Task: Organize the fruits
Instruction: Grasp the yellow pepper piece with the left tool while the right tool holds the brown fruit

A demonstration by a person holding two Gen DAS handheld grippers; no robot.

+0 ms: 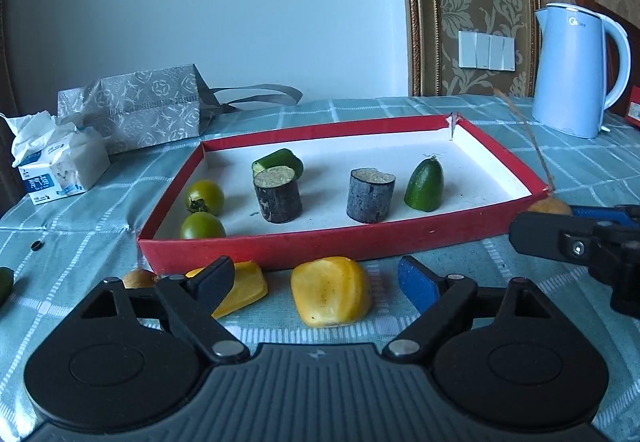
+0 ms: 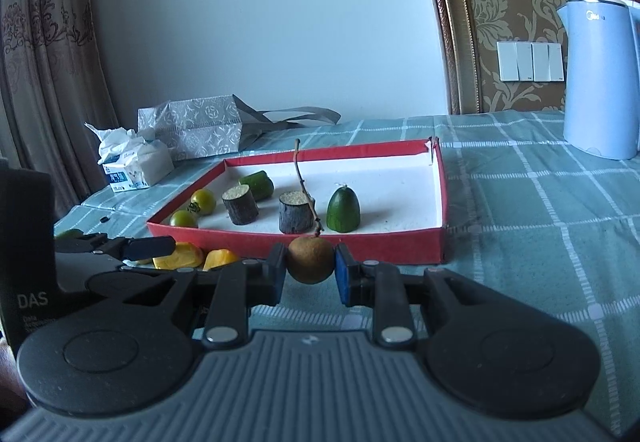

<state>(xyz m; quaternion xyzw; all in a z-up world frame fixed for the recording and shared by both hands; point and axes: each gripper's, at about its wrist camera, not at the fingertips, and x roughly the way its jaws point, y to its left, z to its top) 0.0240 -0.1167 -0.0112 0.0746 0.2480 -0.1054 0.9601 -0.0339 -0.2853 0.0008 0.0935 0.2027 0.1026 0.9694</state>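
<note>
The left gripper is seen spread wide, nothing between its pads, and the yellow fruit chunk sits on the checked tablecloth almost dead centre in the gap, just ahead of the fingertips and slightly nearer the blue-padded finger's side than exact middle. A second yellow piece is partly hidden behind the dark finger, so the wrong piece could be caught if the approach drifts that way. The chunk's broad face is turned toward the camera, its longer side running roughly across the jaw line, so a straight push forward is judged enough before closing. Over on the right, the right gripper is clamped on a small round brown fruit, held off the cloth with its thin stem standing upward; from the left wrist view that fruit is glimpsed beside the near right corner of the red tray. Inside the tray are two green tomatoes, two dark cut cylinders and two green pieces. The tray's near wall lies just beyond both grippers, so each load is judged to need lifting over that rim; the right hand appears closer to doing so.
</note>
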